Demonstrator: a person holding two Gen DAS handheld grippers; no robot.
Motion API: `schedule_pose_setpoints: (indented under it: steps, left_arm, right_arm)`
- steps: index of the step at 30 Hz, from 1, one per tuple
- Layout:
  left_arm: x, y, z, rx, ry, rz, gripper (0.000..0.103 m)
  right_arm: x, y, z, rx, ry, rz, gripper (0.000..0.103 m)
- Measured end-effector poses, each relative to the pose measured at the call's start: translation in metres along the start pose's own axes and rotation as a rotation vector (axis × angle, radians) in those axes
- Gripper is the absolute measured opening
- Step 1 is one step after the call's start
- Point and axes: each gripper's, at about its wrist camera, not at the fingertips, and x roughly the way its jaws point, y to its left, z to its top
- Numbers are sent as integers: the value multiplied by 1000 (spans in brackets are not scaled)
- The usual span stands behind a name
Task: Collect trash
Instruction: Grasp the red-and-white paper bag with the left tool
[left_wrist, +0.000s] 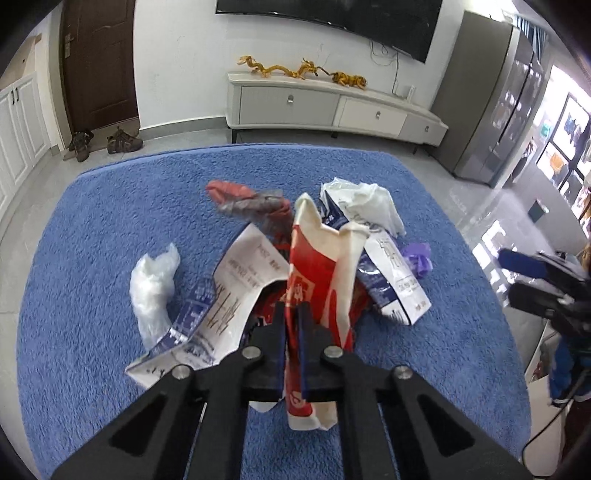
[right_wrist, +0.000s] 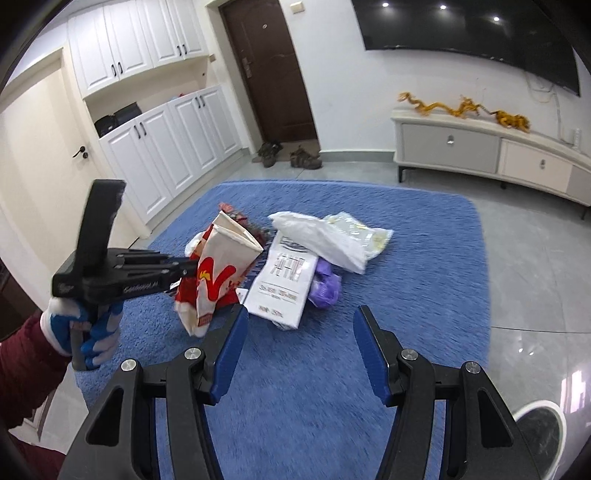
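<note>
My left gripper (left_wrist: 293, 309) is shut on a red and white paper bag (left_wrist: 319, 258), which stands up out of a heap of trash on the blue rug (left_wrist: 92, 229). The right wrist view shows that gripper (right_wrist: 189, 268) pinching the bag (right_wrist: 218, 273) from the left, with a gloved hand (right_wrist: 88, 332) around its handle. Around the bag lie a clear plastic wrap (left_wrist: 153, 284), a printed white paper (left_wrist: 243, 288), a white and blue carton (right_wrist: 284, 284), a purple scrap (right_wrist: 325, 288) and a white plastic bag (right_wrist: 321, 236). My right gripper (right_wrist: 301, 317) hangs open over the rug just in front of the carton, holding nothing.
The rug lies on a glossy grey tile floor (right_wrist: 535, 277). A white TV cabinet (right_wrist: 480, 151) stands along the far wall, a pair of shoes (right_wrist: 288, 155) sits by the brown door, and white cupboards (right_wrist: 166, 147) line the left side. A round white-rimmed object (right_wrist: 539, 439) sits at bottom right.
</note>
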Motion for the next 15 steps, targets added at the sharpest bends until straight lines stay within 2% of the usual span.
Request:
schedule_pose_setpoints:
  steps: [6, 10, 15]
  left_arm:
    - [-24, 14, -13, -64, -64, -36, 4]
    - [-41, 22, -23, -87, -100, -61, 4]
    - [-56, 35, -34, -128, -132, -89, 4]
  right_arm:
    - [42, 5, 15, 11, 48, 33, 60]
    - [64, 9, 24, 22, 78, 52, 69]
    - [97, 6, 34, 59, 131, 27, 72]
